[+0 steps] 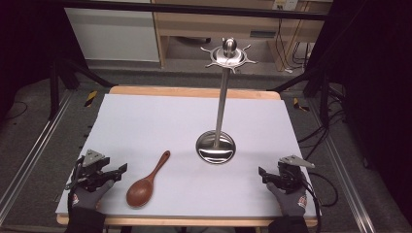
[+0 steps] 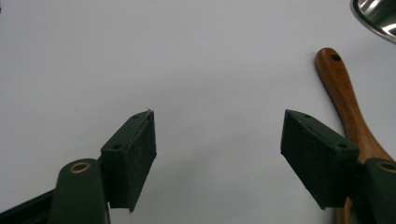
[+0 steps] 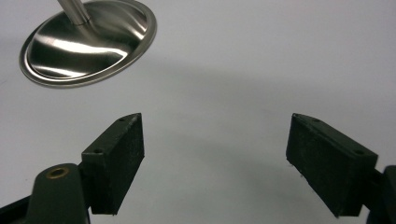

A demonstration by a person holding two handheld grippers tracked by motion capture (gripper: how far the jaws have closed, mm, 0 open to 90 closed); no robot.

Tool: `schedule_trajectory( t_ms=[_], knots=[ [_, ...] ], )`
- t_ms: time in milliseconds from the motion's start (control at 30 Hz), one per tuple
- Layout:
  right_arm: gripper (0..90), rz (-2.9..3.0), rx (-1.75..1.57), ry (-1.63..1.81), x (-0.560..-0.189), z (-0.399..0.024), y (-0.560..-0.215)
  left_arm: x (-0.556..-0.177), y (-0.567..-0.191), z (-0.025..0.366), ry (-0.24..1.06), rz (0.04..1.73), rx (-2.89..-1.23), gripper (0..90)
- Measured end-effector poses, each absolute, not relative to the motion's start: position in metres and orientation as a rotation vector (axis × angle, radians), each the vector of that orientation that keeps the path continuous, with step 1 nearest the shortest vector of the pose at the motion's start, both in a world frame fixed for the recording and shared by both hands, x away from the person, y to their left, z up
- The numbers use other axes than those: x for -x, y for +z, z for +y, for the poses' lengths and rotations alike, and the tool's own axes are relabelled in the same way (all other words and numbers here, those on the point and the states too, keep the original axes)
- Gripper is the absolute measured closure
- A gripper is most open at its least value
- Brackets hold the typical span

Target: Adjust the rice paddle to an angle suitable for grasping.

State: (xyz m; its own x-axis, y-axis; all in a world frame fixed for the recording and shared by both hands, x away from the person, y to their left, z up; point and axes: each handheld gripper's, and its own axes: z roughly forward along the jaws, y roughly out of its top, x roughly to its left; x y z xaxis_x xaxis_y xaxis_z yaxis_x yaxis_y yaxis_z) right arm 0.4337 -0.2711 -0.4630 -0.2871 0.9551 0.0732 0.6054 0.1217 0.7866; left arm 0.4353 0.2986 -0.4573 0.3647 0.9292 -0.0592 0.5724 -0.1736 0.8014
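Both grippers spread, empty: left gripper [image 2: 217, 140], right gripper [image 3: 215, 144]. Risk: wooden spoon [image 1: 145, 182] just right of left gripper, easily nudged; tall stand [image 1: 221, 109] fwd-left of right gripper, tipped if clipped.

left hand-held gripper [image 1: 121, 168]: jaws apart | right hand-held gripper [image 1: 263, 172]: jaws apart

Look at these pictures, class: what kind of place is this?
Probably a lab or recording setup, not a kitchen: a white-covered table framed by metal rails, loose cables on the floor, and staged props, a wooden spoon and steel utensil stand.
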Motion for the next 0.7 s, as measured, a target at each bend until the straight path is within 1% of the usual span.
schedule_trajectory(
  t_ms=[200, 233, 700],
  knots=[
    [24.5, 1.934, -1.497, 1.015, -0.431, -0.27, -0.463, -0.432, -0.451, 0.289, 0.585, 1.277, -1.874, 29.8],
    [26.6, 1.948, -1.494, 1.015, -0.431, -0.27, -0.464, -0.431, -0.45, 0.286, 0.58, 1.264, -1.88, 31.4],
    [29.5, 1.948, -1.477, 0.995, -0.431, -0.268, -0.47, -0.426, -0.438, 0.264, 0.549, 1.184, -1.924, 35.6]
  ],
)
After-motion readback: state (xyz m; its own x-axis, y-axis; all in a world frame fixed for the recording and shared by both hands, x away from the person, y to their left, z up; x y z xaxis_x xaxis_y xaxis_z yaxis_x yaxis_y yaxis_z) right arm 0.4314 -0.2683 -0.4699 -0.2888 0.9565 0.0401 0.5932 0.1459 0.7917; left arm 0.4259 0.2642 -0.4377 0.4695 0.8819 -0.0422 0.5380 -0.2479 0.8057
